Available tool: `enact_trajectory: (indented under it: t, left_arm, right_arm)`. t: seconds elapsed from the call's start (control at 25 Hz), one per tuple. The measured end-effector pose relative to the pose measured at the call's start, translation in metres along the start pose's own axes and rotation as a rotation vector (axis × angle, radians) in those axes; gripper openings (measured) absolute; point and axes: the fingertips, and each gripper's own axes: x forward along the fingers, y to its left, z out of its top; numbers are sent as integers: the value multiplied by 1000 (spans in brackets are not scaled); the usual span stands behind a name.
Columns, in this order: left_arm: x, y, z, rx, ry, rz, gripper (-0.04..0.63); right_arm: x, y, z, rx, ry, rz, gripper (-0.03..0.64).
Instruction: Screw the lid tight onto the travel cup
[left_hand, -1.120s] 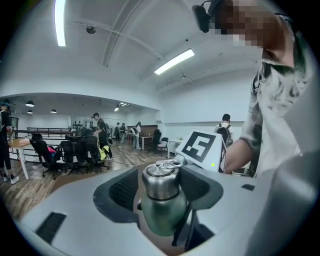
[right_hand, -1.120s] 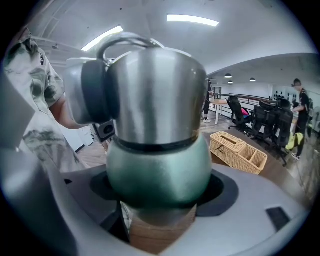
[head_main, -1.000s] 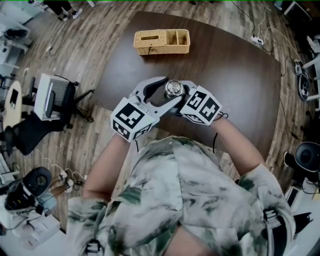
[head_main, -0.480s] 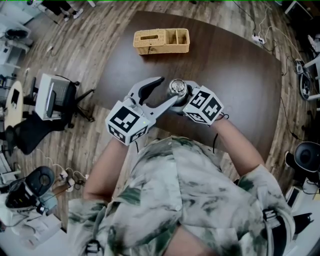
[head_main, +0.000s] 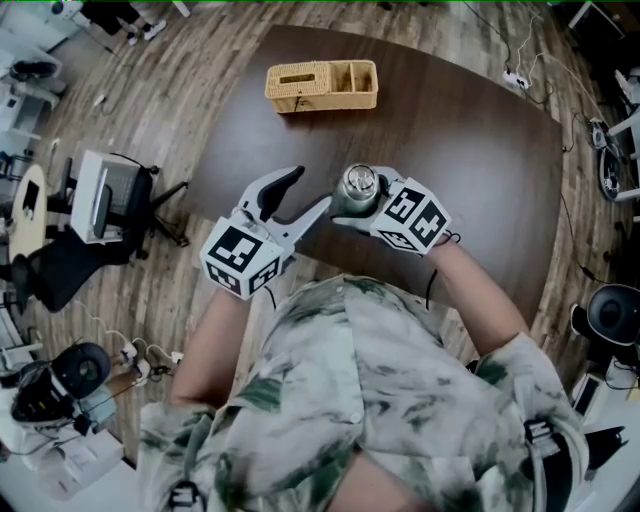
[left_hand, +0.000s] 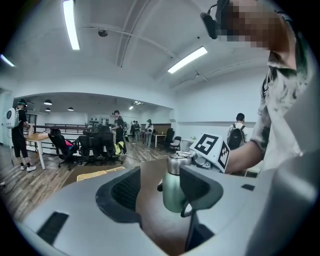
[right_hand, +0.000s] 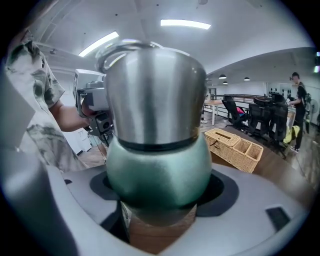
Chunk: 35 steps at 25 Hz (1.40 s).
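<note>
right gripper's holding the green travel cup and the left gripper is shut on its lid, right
No: the left gripper is open and off the lid, its jaws spread apart and short of it, as the left gripper view shows. The right gripper does hold the green travel cup.

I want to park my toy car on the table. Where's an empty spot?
Biggest bare patch: the right side of the table, right of the basket and the cup. More bare wood lies between basket and cup. The near edge is crowded: the right gripper holds the cup and the open left gripper sits beside it.
</note>
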Motion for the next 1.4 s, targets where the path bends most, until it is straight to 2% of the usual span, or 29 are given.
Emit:
enact_trajectory:
  t: [0.24,1.4]
  left_arm:
    - [-5,10,-16,-69,26,24,252]
    - [-5,14,-28,-92,49,53,210]
  right_arm:
    - [1,-2,3,7,-5,0,405]
    - [-5,-9,6,9,-20,-15,405]
